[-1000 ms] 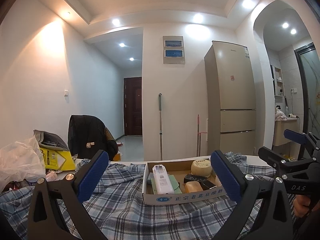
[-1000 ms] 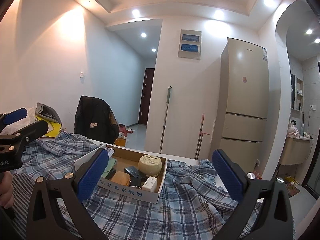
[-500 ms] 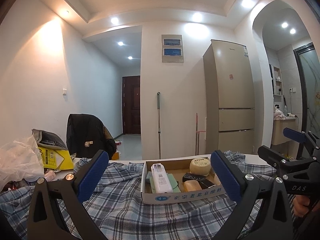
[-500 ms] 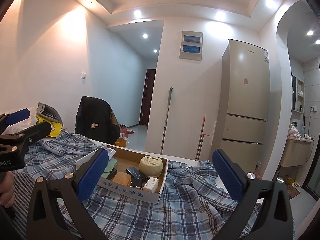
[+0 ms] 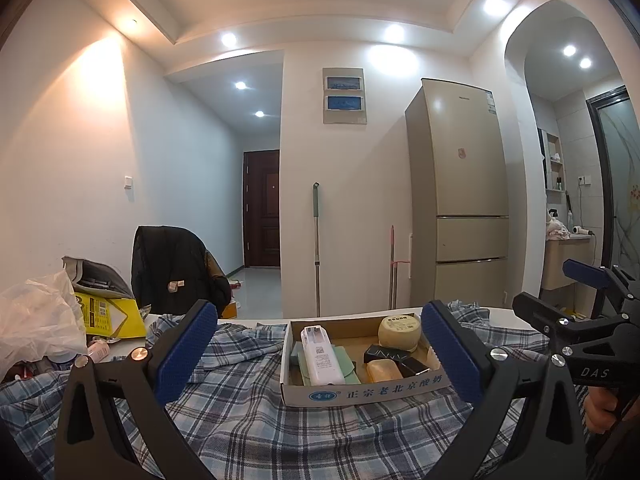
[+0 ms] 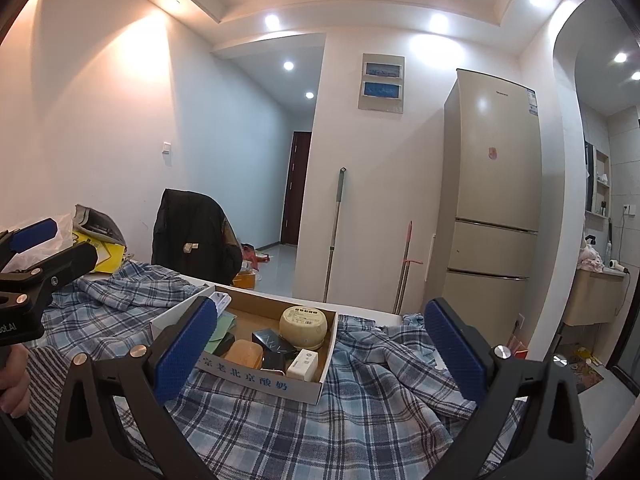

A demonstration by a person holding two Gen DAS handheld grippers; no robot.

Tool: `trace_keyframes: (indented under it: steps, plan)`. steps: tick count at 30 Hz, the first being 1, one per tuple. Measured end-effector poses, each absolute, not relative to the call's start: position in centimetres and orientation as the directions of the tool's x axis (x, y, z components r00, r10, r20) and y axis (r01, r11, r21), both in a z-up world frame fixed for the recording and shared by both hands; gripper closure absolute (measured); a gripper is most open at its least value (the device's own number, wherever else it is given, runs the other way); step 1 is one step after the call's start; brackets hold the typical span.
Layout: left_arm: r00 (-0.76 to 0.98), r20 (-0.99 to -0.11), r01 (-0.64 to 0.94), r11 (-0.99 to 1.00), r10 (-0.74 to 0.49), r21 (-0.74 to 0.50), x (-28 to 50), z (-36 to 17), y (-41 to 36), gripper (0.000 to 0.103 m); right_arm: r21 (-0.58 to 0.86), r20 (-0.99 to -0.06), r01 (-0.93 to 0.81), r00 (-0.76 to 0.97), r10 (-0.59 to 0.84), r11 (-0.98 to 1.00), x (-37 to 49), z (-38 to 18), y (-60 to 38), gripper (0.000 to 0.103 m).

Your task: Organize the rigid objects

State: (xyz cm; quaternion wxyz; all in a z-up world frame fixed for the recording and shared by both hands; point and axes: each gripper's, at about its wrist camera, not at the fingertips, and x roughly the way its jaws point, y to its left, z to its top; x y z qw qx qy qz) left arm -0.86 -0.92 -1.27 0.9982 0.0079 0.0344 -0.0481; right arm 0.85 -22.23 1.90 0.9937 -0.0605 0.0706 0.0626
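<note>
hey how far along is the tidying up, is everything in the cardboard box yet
Several items already lie in the cardboard box: a white remote, a round cream tin, a black box and an amber soap bar. Nothing is in hand: the left claw and right claw both hang open and empty. Clutter beside the plastic bag may be left; I can't tell.

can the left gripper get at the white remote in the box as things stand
Probably yes. The left gripper is open and empty, and the white remote lies on top of the green case in the open cardboard box, straight ahead between its fingers. Nothing covers it.
</note>
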Motion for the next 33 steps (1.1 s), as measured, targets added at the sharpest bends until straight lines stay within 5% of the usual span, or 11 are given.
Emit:
trace_keyframes:
  steps: [33]
  plan:
    - [0.991,-0.074,0.110,0.994,-0.109,0.014,-0.87,-1.75,-1.34,0.000,-0.121,-0.146,-0.135,0.982,0.117,0.983,1.00,1.73,-22.18,0.000]
